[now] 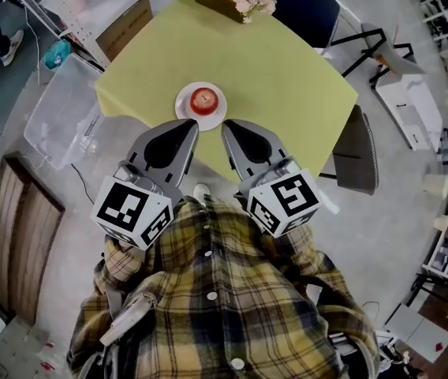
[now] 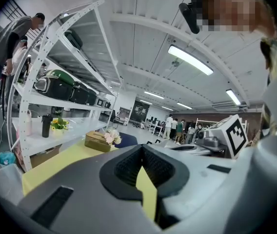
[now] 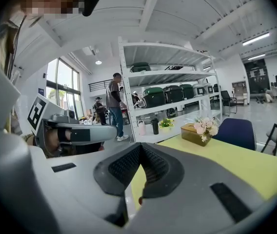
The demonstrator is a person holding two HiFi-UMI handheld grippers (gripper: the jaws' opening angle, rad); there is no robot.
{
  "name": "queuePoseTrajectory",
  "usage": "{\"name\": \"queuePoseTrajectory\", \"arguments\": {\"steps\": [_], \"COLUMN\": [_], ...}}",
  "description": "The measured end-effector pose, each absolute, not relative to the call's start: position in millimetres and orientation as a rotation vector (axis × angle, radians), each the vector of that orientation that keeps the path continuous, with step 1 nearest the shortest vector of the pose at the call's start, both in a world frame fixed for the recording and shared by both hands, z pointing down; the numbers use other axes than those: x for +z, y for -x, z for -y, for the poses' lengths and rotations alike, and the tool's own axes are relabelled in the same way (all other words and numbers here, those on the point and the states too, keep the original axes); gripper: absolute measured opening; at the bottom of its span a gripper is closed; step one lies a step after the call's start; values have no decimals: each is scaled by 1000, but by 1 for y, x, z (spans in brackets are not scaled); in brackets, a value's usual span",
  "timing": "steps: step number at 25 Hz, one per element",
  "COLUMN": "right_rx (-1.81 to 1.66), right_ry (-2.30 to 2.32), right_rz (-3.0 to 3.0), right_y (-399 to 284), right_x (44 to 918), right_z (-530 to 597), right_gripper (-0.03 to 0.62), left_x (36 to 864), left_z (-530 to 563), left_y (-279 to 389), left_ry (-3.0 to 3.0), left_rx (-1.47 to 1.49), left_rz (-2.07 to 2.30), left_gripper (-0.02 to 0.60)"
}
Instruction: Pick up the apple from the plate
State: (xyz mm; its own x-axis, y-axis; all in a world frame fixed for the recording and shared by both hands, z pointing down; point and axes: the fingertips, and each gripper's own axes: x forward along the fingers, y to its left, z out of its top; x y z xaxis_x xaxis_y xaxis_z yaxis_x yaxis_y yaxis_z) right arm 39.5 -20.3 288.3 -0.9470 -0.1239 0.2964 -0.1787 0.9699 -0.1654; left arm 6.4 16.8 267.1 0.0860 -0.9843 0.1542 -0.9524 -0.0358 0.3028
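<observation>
Red apple (image 1: pixel 203 98) sat on a round white plate (image 1: pixel 182 106).
Left gripper (image 1: pixel 186 126) and right gripper (image 1: pixel 229 128) hovered near, jaws pressed together, empty.

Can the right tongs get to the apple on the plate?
Probably yes. The apple sits on its plate just ahead of the right tongs, with only bare yellow tablecloth between. The tongs look shut, so they'd need to open first.
</observation>
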Motion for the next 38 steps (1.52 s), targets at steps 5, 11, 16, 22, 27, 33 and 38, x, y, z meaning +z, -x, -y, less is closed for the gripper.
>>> {"name": "queuePoseTrajectory", "arguments": {"steps": [5, 11, 16, 22, 27, 33, 38], "right_rx": [303, 350, 387, 432, 460, 503, 533], "right_ry": [-354, -559, -753, -1015, -1179, -1217, -1205], "right_rz": [2811, 2778, 2735, 2652, 2571, 2517, 2505], "right_y": [2, 51, 72, 65, 45, 27, 23], "right_x": [292, 294, 295, 302, 310, 321, 334], "right_z": [48, 77, 94, 105, 103, 99, 106], "right_gripper": [-3, -3, -3, -3, -3, -3, -3], "left_x": [271, 271, 271, 283, 296, 311, 327], "left_z": [16, 50, 72, 84, 88, 90, 96], "left_y": [38, 93, 121, 123, 108, 86, 83], "left_ry": [-2129, -2242, -2347, -2454, -2502, -2510, -2489], "left_rx": [-99, -40, 9, 73, 110, 147, 173], "left_rz": [1807, 1644, 1495, 1285, 1137, 1059, 1080], "left_gripper": [6, 6, 6, 6, 6, 6, 6]}}
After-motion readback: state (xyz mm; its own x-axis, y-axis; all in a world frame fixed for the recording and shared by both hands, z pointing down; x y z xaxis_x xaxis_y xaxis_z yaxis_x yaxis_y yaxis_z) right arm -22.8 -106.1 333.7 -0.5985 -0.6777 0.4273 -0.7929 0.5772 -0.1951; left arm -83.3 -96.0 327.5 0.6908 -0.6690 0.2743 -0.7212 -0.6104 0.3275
